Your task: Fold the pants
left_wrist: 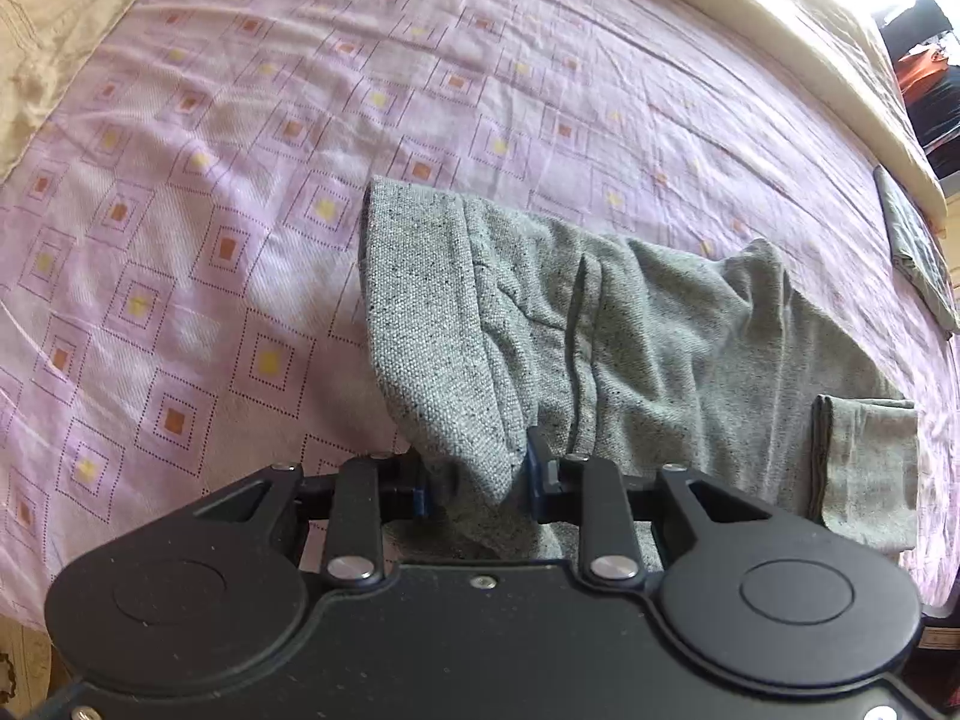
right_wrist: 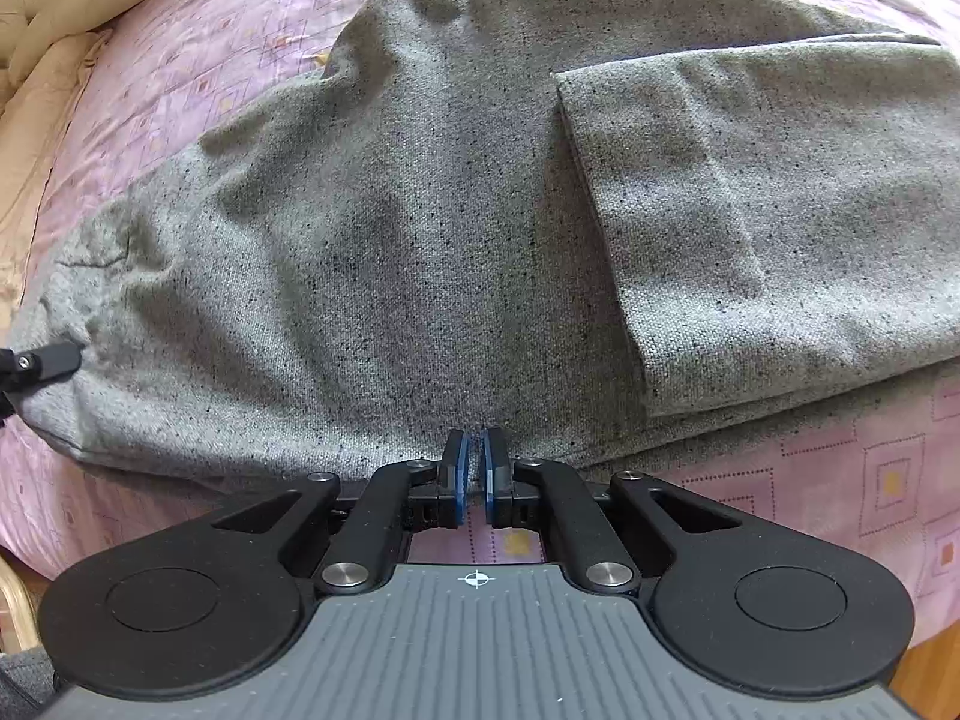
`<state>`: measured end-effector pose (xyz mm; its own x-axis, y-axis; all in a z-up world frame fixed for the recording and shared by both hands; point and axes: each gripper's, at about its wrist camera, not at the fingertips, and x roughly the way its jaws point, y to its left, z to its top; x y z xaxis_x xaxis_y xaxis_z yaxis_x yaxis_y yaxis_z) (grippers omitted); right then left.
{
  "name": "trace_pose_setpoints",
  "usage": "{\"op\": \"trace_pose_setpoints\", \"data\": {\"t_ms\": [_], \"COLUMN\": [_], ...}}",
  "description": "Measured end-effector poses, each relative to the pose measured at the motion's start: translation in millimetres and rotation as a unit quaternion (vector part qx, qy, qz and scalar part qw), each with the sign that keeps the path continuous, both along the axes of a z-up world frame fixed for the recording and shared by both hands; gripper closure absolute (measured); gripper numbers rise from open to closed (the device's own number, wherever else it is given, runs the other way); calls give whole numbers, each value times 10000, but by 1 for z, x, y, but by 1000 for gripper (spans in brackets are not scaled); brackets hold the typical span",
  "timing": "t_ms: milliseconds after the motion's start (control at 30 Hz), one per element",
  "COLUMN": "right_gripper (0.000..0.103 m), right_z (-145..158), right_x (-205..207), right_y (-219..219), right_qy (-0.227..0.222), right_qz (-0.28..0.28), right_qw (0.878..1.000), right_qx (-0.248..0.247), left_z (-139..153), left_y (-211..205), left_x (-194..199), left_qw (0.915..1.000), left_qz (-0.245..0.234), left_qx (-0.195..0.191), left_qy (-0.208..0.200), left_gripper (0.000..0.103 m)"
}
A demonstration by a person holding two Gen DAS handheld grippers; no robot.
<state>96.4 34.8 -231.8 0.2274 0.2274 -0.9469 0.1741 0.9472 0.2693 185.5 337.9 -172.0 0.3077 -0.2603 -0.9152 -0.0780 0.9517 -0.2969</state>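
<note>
Grey speckled pants [left_wrist: 600, 330] lie on a pink patterned bedsheet [left_wrist: 210, 180]. My left gripper [left_wrist: 477, 480] is closed on a bunched end of the pants, with fabric filling the gap between its blue pads. In the right wrist view the pants [right_wrist: 420, 210] spread wide, with a leg end [right_wrist: 750, 210] folded over on the right. My right gripper [right_wrist: 474, 468] is at the near edge of the pants, its blue pads nearly together with a thin gap; whether fabric is pinched is unclear. The left gripper's finger [right_wrist: 51, 360] shows at the far left.
A beige blanket [left_wrist: 810, 60] runs along the far edge of the bed. A folded grey item [left_wrist: 918, 258] lies at the right. Beige bedding [right_wrist: 42, 60] lies at the left. The bed edge is close in front of both grippers.
</note>
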Motion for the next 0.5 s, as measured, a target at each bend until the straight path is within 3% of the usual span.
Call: {"op": "trace_pose_setpoints", "data": {"t_ms": [333, 500], "right_gripper": [100, 96], "right_z": [-1, 14], "right_x": [-22, -20], "right_y": [-11, -37], "right_qy": [-440, -312], "right_qz": [625, 1151], "right_qw": [9970, 9902], "right_qx": [127, 729], "left_z": [43, 82], "left_y": [-37, -79], "left_x": [-11, -21], "left_qw": [9966, 9900], "left_qz": [34, -104], "left_qx": [405, 735], "left_qy": [-718, -1203], "left_gripper": [69, 70]}}
